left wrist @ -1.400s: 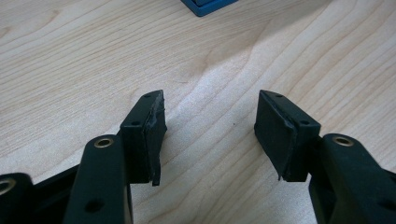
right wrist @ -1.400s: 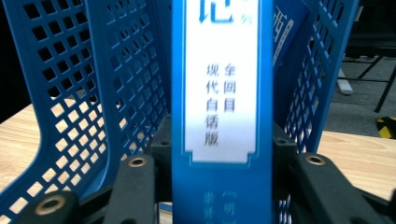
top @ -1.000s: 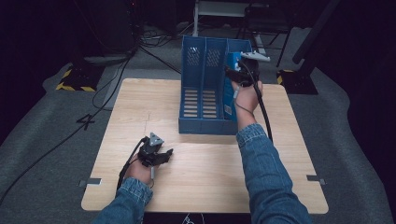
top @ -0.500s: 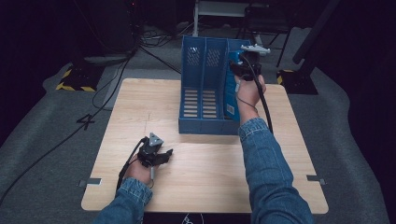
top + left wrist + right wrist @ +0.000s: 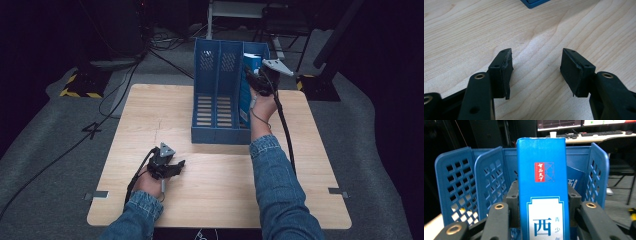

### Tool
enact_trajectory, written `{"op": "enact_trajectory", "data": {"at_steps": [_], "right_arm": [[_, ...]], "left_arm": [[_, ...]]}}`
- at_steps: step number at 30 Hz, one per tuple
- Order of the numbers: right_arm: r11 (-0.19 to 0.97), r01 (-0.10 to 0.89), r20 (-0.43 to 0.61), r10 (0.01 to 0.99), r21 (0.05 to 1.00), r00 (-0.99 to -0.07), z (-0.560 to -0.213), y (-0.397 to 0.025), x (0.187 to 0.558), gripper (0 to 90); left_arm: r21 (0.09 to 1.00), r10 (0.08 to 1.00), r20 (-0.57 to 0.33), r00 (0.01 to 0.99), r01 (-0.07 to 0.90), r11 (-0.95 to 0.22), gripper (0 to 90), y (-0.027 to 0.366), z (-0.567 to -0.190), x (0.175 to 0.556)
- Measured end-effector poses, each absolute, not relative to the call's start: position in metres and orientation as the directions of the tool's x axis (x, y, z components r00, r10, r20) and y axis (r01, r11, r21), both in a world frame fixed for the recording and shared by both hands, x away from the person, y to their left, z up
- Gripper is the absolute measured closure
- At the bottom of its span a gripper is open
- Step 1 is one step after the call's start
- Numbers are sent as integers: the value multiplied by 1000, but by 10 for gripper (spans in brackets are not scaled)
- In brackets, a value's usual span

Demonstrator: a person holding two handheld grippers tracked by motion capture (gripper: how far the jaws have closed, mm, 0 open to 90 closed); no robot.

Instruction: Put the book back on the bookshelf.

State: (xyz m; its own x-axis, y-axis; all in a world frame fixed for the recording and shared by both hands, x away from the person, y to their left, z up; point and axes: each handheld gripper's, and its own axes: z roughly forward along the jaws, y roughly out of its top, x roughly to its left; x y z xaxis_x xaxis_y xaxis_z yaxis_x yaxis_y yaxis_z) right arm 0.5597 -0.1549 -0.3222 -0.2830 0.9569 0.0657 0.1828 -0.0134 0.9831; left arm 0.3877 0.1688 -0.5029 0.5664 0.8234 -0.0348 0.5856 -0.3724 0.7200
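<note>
A blue plastic file rack [image 5: 220, 100] with three slots stands at the back middle of the wooden table [image 5: 150, 115]. My right gripper [image 5: 256, 80] is raised over its right slot, shut on a tall blue box [image 5: 542, 187] with a red label and white panel. The box [image 5: 248, 75] stands upright, its lower part inside the right slot. A second blue box [image 5: 575, 181] leans behind it in the same slot. My left gripper [image 5: 172, 167] rests low over the table's front left, open, its pads [image 5: 504, 67] apart with bare wood between them.
The rack's perforated walls [image 5: 491, 180] flank the held box closely on both sides. A corner of the rack [image 5: 534, 3] lies ahead of the left gripper. Cables [image 5: 120, 80] and dark stands ring the table on the grey floor.
My right gripper has risen and drawn the blue box upward in the rack's right slot. The left gripper has stayed where it was.
</note>
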Motion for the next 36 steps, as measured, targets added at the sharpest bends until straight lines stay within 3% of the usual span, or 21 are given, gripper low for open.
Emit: {"op": "enact_trajectory", "data": {"at_steps": [9, 12, 18, 21, 28, 29, 36], "right_arm": [[22, 287, 64, 955, 958, -288, -308, -157, 567, 611], [15, 276, 66, 957, 961, -283, -308, -157, 565, 612], [-52, 139, 91, 953, 989, -289, -302, -168, 535, 612], [-85, 83, 105, 952, 993, -289, -296, -171, 537, 611], [-51, 113, 83, 952, 992, -294, -346, -156, 549, 586], [-55, 137, 92, 955, 989, -281, -370, -154, 549, 577], [-49, 202, 103, 958, 978, -268, -363, -156, 546, 555]], "left_arm": [[719, 824, -35, 566, 587, -372, 432, 169, -503, 387], [721, 825, -42, 564, 588, -366, 432, 169, -503, 388], [721, 827, -51, 560, 594, -358, 433, 170, -503, 388], [720, 827, -51, 560, 594, -358, 433, 169, -503, 387], [721, 828, -57, 558, 596, -352, 433, 169, -503, 388], [724, 826, -60, 560, 594, -350, 433, 169, -503, 388], [723, 825, -49, 563, 590, -360, 432, 168, -503, 387]]}}
